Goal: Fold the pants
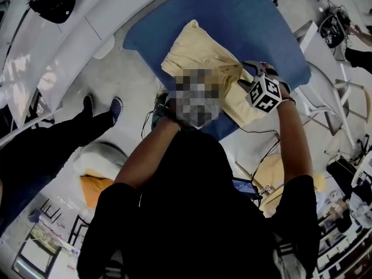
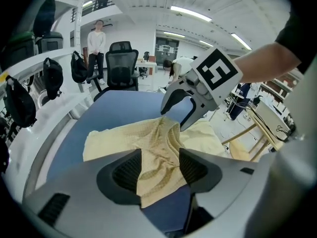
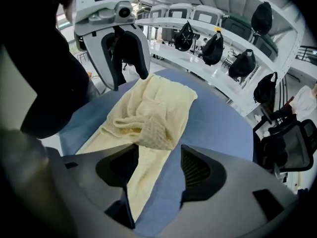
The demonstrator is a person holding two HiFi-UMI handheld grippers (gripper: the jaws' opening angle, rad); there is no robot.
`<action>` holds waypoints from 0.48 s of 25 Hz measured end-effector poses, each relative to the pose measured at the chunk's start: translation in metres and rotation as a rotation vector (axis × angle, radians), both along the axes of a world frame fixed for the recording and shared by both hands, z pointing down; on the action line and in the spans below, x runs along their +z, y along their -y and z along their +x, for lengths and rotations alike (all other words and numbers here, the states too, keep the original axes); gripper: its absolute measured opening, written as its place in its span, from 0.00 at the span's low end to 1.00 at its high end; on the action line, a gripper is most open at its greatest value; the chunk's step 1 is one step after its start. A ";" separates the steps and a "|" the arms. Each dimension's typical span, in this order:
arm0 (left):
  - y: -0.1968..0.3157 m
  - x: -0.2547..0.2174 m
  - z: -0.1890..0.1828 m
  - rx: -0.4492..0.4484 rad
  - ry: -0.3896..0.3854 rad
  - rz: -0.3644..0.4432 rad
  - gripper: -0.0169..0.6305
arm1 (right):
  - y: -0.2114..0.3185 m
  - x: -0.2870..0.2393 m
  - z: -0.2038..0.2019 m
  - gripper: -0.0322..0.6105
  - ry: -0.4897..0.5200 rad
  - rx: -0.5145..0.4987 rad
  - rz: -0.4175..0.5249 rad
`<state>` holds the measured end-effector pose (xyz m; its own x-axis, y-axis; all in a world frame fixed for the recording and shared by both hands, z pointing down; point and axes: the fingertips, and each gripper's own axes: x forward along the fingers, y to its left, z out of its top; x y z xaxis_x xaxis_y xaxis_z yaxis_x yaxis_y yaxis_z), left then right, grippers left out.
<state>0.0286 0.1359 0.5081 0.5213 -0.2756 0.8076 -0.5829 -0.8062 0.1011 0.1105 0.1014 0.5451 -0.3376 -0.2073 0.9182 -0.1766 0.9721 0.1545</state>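
Observation:
Pale yellow pants point(image 1: 203, 57) lie crumpled on the blue table point(image 1: 244, 16), with a bunched fold in the middle. My right gripper point(image 1: 247, 74), under its marker cube, hangs over the pants' near right part. In the right gripper view its jaws point(image 3: 158, 170) stand open over the bunched cloth point(image 3: 148, 128), pads clear of it. The left gripper point(image 2: 159, 167) is also open, and a strip of the pants point(image 2: 153, 157) runs between its pads without being pinched. In the head view the left gripper is mostly hidden behind a mosaic patch. The two grippers face each other across the fold.
A curved white desk point(image 3: 198, 63) with black backpacks point(image 3: 213, 48) rings the table. A person's dark legs and shoes point(image 1: 87, 121) stand at the left. An office chair point(image 2: 121, 63) is behind the table. Wooden frames point(image 2: 257, 128) and yellow cloth point(image 1: 96, 188) are on the floor.

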 end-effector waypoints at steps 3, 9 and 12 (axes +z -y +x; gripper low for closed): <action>0.004 0.001 -0.016 -0.027 0.012 -0.003 0.41 | 0.005 -0.004 0.011 0.47 -0.054 -0.014 0.005; 0.013 0.015 -0.065 -0.135 0.034 -0.044 0.41 | 0.031 -0.029 0.021 0.46 -0.022 0.084 0.015; 0.022 0.020 -0.087 -0.177 0.048 -0.047 0.41 | 0.038 -0.031 -0.007 0.44 0.013 0.072 0.017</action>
